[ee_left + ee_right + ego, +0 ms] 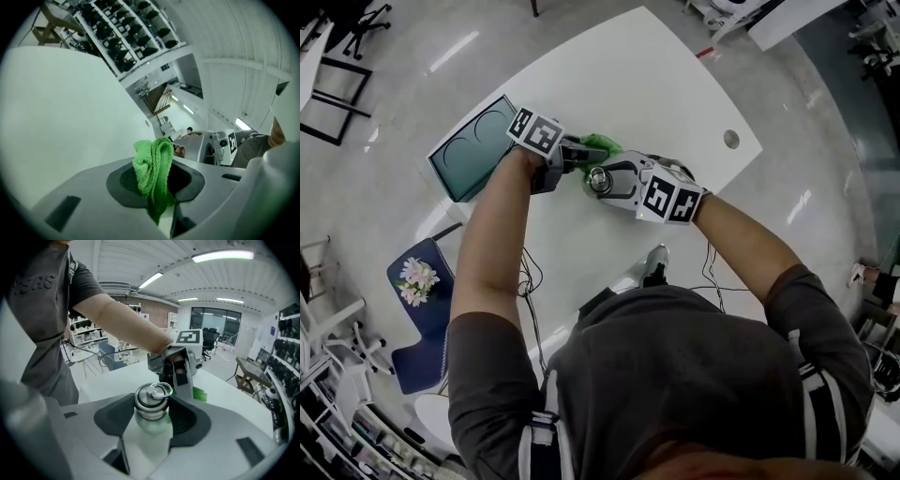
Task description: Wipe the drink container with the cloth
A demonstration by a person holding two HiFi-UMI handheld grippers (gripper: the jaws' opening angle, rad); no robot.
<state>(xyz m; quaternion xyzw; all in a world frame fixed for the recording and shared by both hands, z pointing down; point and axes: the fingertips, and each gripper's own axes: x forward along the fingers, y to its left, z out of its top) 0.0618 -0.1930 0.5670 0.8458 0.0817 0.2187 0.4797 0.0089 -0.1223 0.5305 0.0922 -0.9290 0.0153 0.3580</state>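
A small drink container [151, 404] with a metal ring cap stands between the jaws of my right gripper [151, 422], and the pads press on its sides. In the head view its cap [598, 178] shows at the tip of the right gripper [609, 180], over the white table [656, 84]. My left gripper [157, 187] is shut on a bunched green cloth [152, 171]. The cloth [602, 143] hangs just beyond the container, close to its far side. From the right gripper view the left gripper [180, 364] hovers right behind the cap, with the green cloth [199, 393] below it.
A teal rectangular tray [473, 150] lies at the table's left corner. A round cable hole [731, 139] sits near the right edge. A blue chair with flowers [417, 281] stands on the floor below the table. Cables hang by the person's legs.
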